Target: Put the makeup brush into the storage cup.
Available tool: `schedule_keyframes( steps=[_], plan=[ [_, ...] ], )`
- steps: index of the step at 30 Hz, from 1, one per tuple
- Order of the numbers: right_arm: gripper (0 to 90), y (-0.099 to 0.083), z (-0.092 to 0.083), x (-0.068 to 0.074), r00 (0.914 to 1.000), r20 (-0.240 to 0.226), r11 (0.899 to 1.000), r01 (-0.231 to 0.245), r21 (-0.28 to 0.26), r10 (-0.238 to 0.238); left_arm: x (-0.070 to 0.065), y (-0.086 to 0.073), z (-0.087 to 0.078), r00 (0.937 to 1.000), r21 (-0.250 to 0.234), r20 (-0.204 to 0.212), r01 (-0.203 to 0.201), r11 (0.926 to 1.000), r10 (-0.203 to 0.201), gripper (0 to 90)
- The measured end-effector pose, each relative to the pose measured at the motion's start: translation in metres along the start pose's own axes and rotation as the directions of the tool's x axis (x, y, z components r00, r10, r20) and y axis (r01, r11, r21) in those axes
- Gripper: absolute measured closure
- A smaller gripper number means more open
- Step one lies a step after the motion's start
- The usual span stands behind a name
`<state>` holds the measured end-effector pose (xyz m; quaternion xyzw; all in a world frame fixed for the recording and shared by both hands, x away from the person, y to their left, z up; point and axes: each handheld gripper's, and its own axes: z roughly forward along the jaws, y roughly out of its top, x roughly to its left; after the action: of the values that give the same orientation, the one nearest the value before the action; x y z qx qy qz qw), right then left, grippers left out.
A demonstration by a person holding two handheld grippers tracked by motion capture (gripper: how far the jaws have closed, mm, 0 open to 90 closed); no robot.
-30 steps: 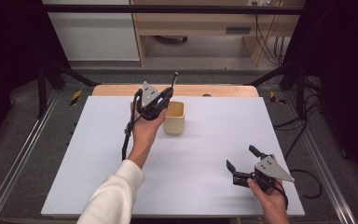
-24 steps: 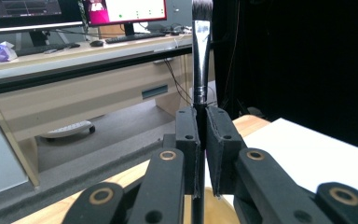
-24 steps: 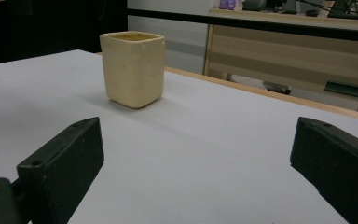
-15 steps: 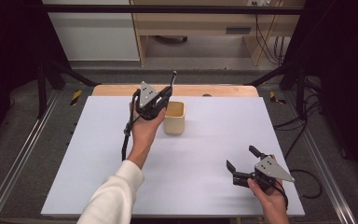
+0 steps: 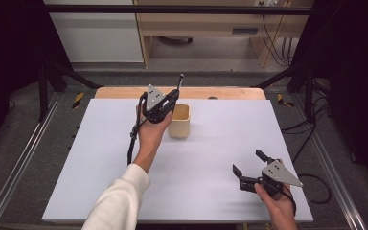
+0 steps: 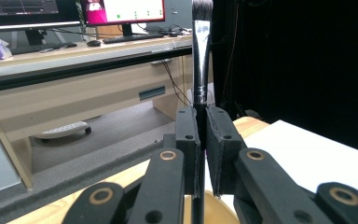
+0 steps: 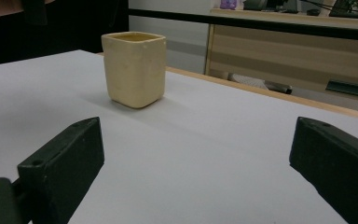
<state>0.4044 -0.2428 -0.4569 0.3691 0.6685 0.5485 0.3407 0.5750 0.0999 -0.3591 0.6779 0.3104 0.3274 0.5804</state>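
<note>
A person's left hand holds my left gripper [image 5: 171, 97] above the left rim of a cream square cup [image 5: 180, 123] at the back middle of the white table top [image 5: 100, 158]. Its jaws are shut on the thin dark handle of a brush [image 5: 179, 84], which stands upright with its dark bristles at the top. In the left gripper view the brush [image 6: 200, 51] rises straight out of the closed left gripper [image 6: 203, 122]. My right gripper [image 5: 247, 162] rests low at the front right, open and with nothing in it. From the right gripper [image 7: 198, 140], the cup [image 7: 134, 67] stands some way off.
A wooden strip [image 5: 230, 93] edges the table's far side. Beyond it stand a desk [image 6: 74, 79] with monitors and a keyboard, and cables on the floor [image 5: 278, 43]. Metal frame rails [image 5: 24, 158] run along both sides. Dark curtains close off the sides.
</note>
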Motion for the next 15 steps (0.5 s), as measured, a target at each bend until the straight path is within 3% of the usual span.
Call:
schedule_keyframes(
  steps=[15],
  plan=[
    [3.4,-0.0001,-0.0001,-0.0003,1.0,-0.001,1.0,-0.001,-0.001,0.001,0.0004,-0.0067,0.0071,0.9999,0.011,0.016,0.002,0.9999,-0.002,83.8]
  ],
)
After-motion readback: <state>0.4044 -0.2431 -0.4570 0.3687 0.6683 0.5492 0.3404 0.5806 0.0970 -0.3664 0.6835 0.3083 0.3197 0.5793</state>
